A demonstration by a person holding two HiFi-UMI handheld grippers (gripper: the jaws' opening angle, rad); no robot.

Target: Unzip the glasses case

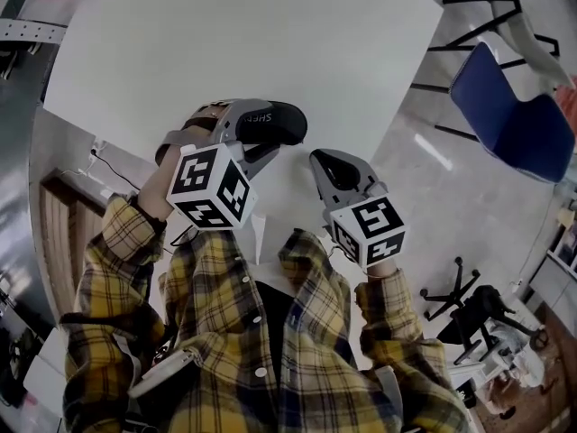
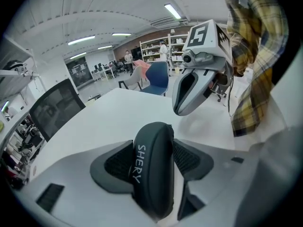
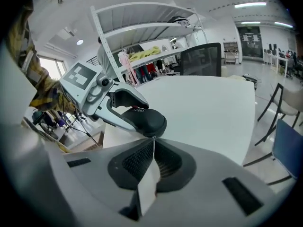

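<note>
1. Left tongs [image 2: 152, 168]: clamped on the glasses case [image 2: 150, 138], one pad against each broad side, with the case standing on edge between them.
2. Right tongs [image 3: 152, 143]: jaws together at the tips, and I can confirm nothing between them. The tips sit just beside the end of the case. I cannot make out the zip pull in any view.
3. Location: the case is over the desk [image 1: 270, 34], close to its near edge. I cannot tell whether it touches the desk.
4. Hazard – missed pull. The right tongs must part before they can take the pull. It is a small target, so in my judgement a closure beside it would nudge the case rather than catch the zip.
5. Hazard – rotation in the grip. The shell looks smooth and rounded. A draw along the zip that runs off the line of the pads would likely twist the case or squeeze it out.
6. Hazard – jammed slider. If the left pads bear on the seam, the clamping force could pinch the zip track and stall the slider, and pulling harder would then worsen item 5.
7. Hazard – drop. A case released this close to the near edge could go off the desk.
</note>
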